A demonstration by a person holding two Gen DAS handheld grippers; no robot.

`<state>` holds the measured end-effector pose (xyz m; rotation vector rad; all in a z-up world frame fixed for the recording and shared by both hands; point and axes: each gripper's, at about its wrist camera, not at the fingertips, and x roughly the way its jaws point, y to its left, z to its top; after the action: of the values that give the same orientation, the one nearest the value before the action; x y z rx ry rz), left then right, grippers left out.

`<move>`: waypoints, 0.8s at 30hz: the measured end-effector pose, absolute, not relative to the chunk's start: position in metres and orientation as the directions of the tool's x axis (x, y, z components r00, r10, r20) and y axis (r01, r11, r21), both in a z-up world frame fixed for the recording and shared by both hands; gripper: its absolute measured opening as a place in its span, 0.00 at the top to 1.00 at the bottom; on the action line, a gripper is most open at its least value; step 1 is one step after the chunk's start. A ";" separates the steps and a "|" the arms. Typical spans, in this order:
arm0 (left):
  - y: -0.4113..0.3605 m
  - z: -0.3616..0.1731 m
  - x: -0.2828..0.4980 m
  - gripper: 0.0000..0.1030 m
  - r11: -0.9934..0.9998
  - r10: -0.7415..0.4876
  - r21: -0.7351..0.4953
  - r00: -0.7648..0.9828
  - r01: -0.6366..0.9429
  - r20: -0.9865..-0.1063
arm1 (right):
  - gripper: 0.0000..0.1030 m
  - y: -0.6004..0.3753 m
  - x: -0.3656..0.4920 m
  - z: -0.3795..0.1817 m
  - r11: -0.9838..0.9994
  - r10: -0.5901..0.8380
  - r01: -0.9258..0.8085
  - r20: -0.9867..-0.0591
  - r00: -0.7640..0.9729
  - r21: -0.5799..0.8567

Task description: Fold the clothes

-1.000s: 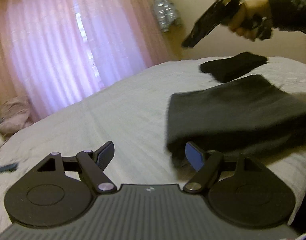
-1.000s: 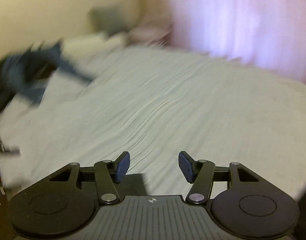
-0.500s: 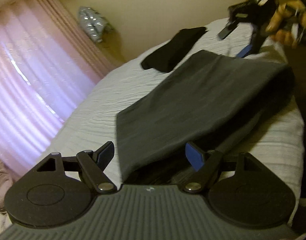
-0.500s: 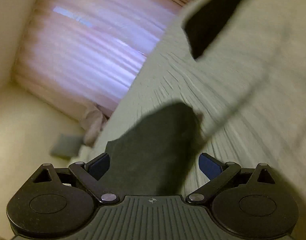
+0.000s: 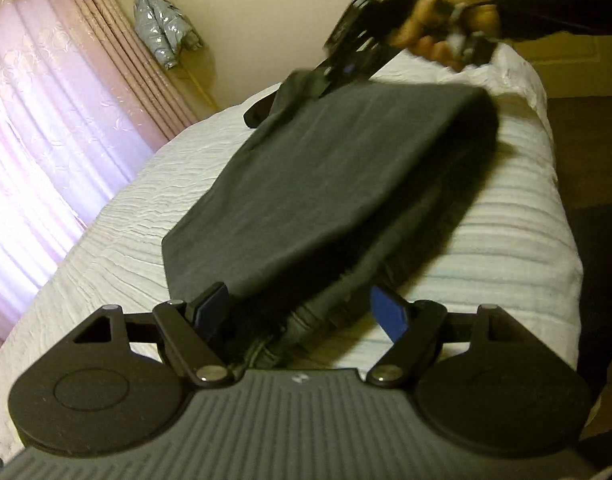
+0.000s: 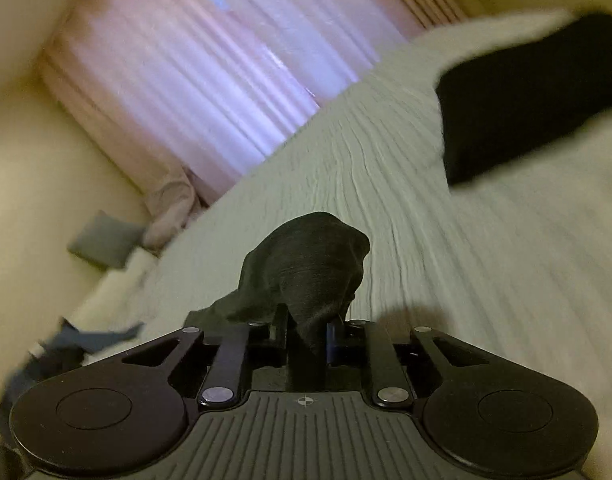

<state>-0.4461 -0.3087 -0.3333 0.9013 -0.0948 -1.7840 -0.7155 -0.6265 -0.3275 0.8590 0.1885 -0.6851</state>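
Observation:
A dark grey folded garment lies on the white bed. My left gripper is open, its fingers straddling the garment's near edge. My right gripper is shut on the garment's far corner, which bunches up between its fingers. In the left wrist view the right gripper shows at the garment's far end, held by a hand.
A black folded garment lies further along the bed. Blue clothes lie at the bed's far side. Pink curtains cover the window. A silver jacket hangs on the wall. The bed edge drops off on the right.
My right gripper has closed on the grey garment's far corner and lifted it. My left gripper has moved in so its open fingers straddle the near edge.

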 end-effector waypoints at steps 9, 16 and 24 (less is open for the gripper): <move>-0.302 -0.308 -0.456 0.27 -0.396 -0.860 0.403 -0.179 0.825 -0.478 | 0.64 -0.593 -0.750 -0.373 0.354 -0.434 0.604 -0.446 0.782 0.714; -0.325 -0.288 -0.495 0.27 -0.444 -0.860 0.348 -0.283 0.826 -0.426 | 0.64 -0.530 -0.761 -0.394 0.390 -0.350 0.554 -0.438 0.828 0.735; -0.379 -0.313 -0.545 0.28 -0.562 -0.762 0.189 -0.416 0.805 -0.496 | 0.64 -0.611 -0.762 -0.361 0.435 -0.508 0.591 -0.356 0.784 0.680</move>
<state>-0.5454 -0.3793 -0.3129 0.6708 0.0959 -2.0629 -0.7617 -0.6106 -0.3611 0.8871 0.1030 -0.6854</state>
